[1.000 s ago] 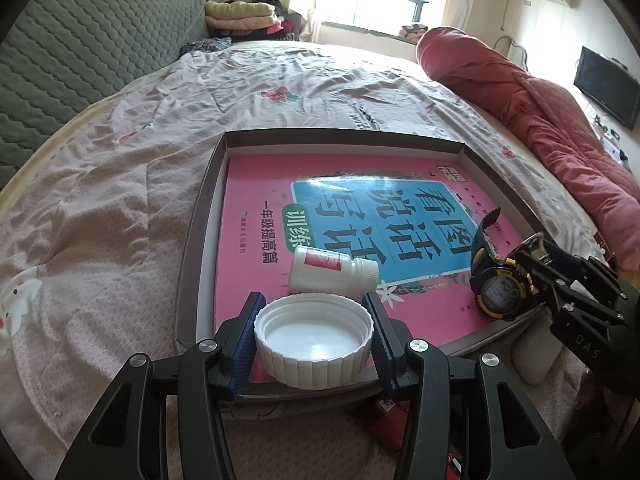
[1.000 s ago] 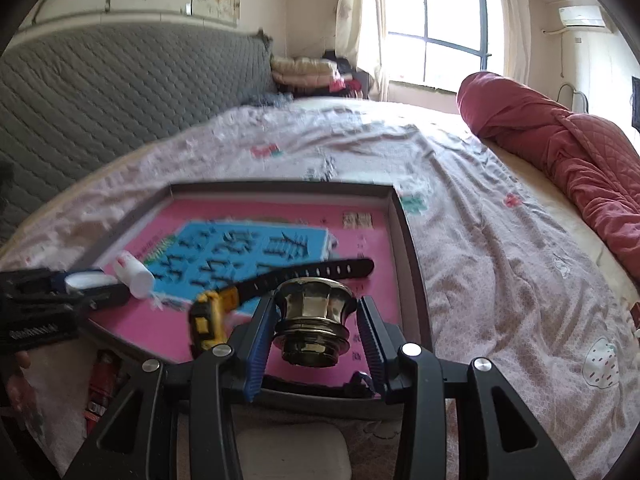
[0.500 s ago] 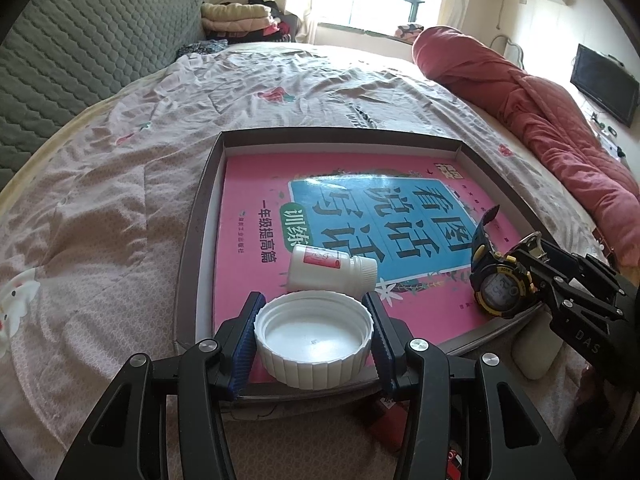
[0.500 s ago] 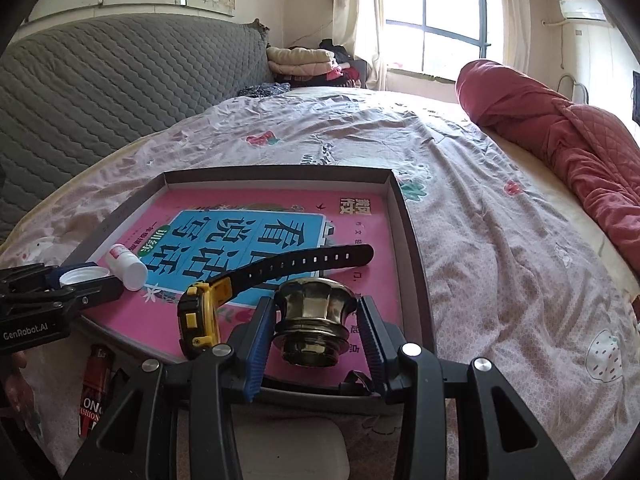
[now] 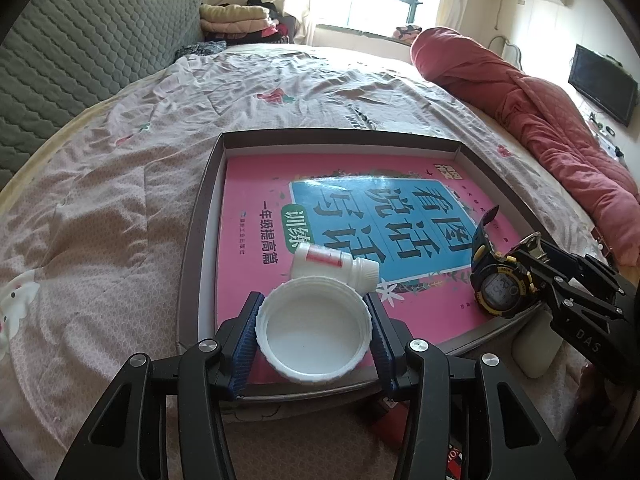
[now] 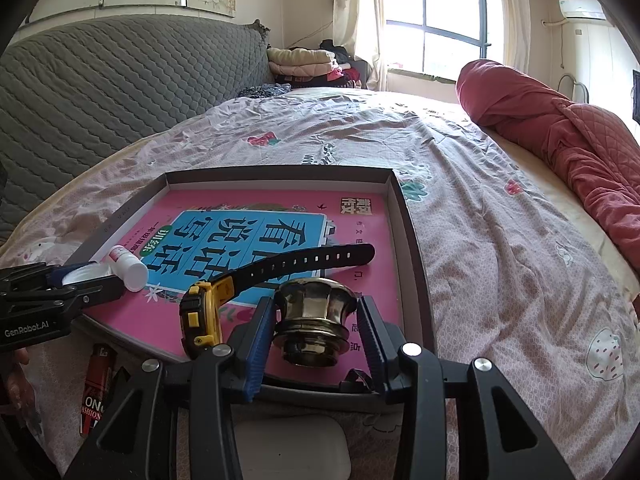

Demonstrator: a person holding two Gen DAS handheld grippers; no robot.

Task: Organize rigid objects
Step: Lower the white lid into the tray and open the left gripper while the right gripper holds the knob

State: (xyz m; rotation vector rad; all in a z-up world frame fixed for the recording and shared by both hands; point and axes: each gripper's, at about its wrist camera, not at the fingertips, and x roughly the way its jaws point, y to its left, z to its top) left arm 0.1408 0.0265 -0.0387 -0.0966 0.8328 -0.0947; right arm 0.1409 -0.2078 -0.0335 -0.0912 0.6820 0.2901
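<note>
Holding two items over the near edge of the shallow grey box (image 5: pixel 200 216): left gripper (image 5: pixel 313 338) was clamped on a white jar lid (image 5: pixel 314 338), right gripper (image 6: pixel 316 326) clamped on a brass knob-like fitting (image 6: pixel 314 322). Neither was set down yet. Already in the box on the pink workbook (image 6: pixel 280 216): white pill bottle (image 5: pixel 334 264) lying on its side, black-yellow digital watch (image 6: pixel 200 316). Left outside, near edge: red lighter (image 6: pixel 96 384), white soap-like block (image 6: pixel 292 446). Judged past halfway. Readable: "GenRobot.AI" and "DAS" on the grippers, "ASHION" on the lighter; the Chinese cover title was not legible to me.
</note>
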